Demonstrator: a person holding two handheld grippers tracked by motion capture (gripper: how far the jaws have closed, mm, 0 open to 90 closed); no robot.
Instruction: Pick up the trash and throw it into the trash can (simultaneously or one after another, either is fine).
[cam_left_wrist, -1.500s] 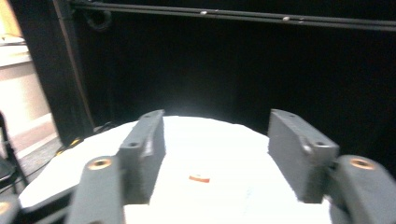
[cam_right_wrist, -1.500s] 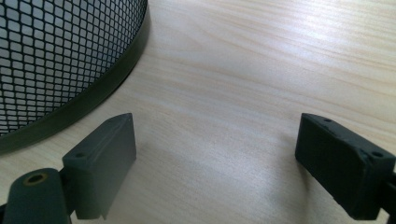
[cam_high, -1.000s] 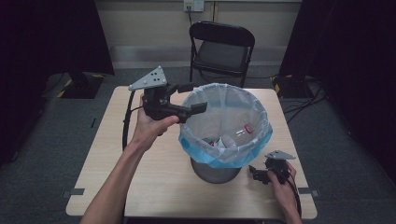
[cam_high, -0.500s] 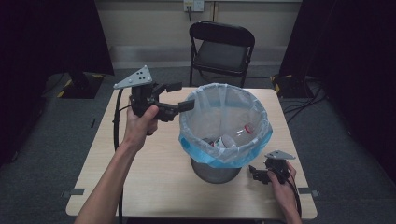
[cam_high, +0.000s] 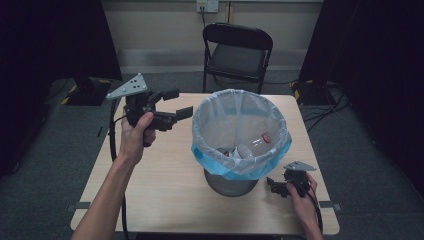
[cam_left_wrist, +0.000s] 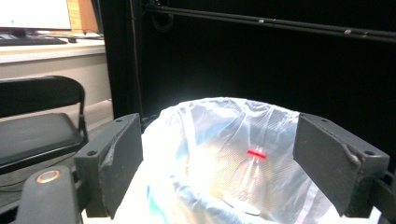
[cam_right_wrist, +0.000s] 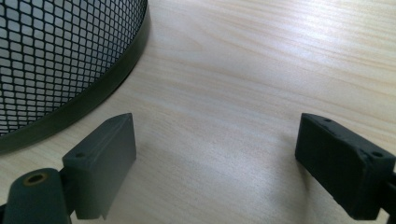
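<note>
**Two grippers wait beside the bin**

The bin (cam_high: 241, 150) stands on the counter (cam_high: 165, 190), a bit right of the middle. It is a dark mesh basket with a thin bag (cam_high: 220, 115) folded over its rim, white at the top and blue at the edge. Down inside lies a clear bottle with a red cap (cam_high: 258, 142) among some other rubbish.

The left gripper (cam_high: 176, 104) is held up in the air just left of the bin's rim and points at it. Its fingers (cam_left_wrist: 114, 163) are spread wide and hold nothing.

The right gripper (cam_high: 272, 186) sits low on the counter near the bin's foot. Its fingers (cam_right_wrist: 105, 158) are spread too, with bare wood between them.

A black folding chair (cam_high: 237, 47) stands behind the counter.
</note>
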